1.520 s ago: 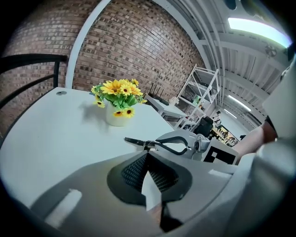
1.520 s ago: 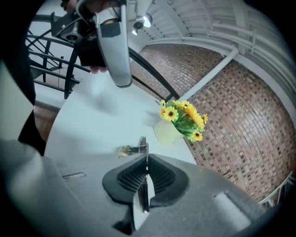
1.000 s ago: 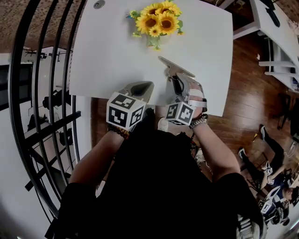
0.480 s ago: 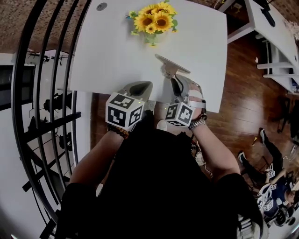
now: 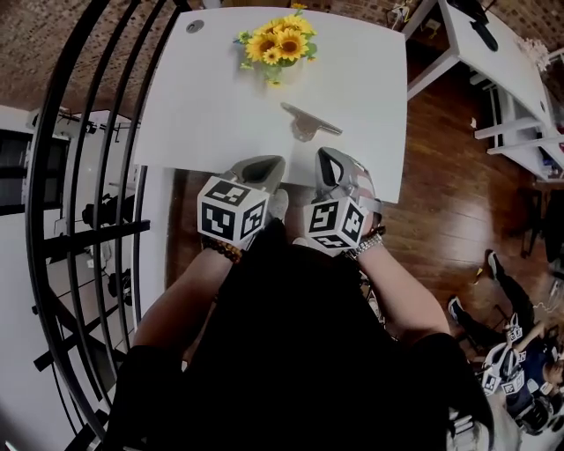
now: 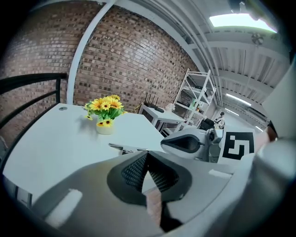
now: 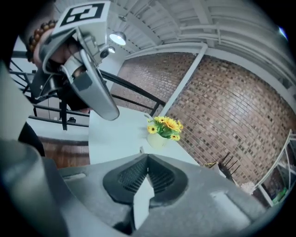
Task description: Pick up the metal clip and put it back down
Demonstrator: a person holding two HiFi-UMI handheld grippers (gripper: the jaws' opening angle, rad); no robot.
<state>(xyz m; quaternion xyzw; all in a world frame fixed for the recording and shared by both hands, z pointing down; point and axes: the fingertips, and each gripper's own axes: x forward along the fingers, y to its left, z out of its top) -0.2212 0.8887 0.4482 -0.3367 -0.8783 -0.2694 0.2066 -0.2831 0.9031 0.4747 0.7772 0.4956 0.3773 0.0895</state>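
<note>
The metal clip (image 5: 308,121) lies alone on the white table (image 5: 211,106), in front of the sunflower pot (image 5: 275,46). My right gripper (image 5: 324,155) hangs over the table's near edge, apart from the clip. Its jaws have just been closing and are now shut with nothing between them. My left gripper (image 5: 279,162) is beside it at the same edge, shut and empty. In the left gripper view the clip (image 6: 127,148) lies just beyond my shut jaws (image 6: 147,155), and the right gripper (image 6: 189,143) is on the right. The right gripper view shows its pads meeting (image 7: 148,159).
A black railing (image 5: 97,176) runs along the table's left side. Wooden floor (image 5: 441,185) lies to the right, with another white table (image 5: 502,62) beyond it. A small round cap (image 5: 194,26) sits in the table's far left corner. The brick wall (image 6: 115,60) stands behind the table.
Both grippers have pulled back and up from the table toward the person. The right gripper has left the clip's side and shut. The clip stays on the table.
</note>
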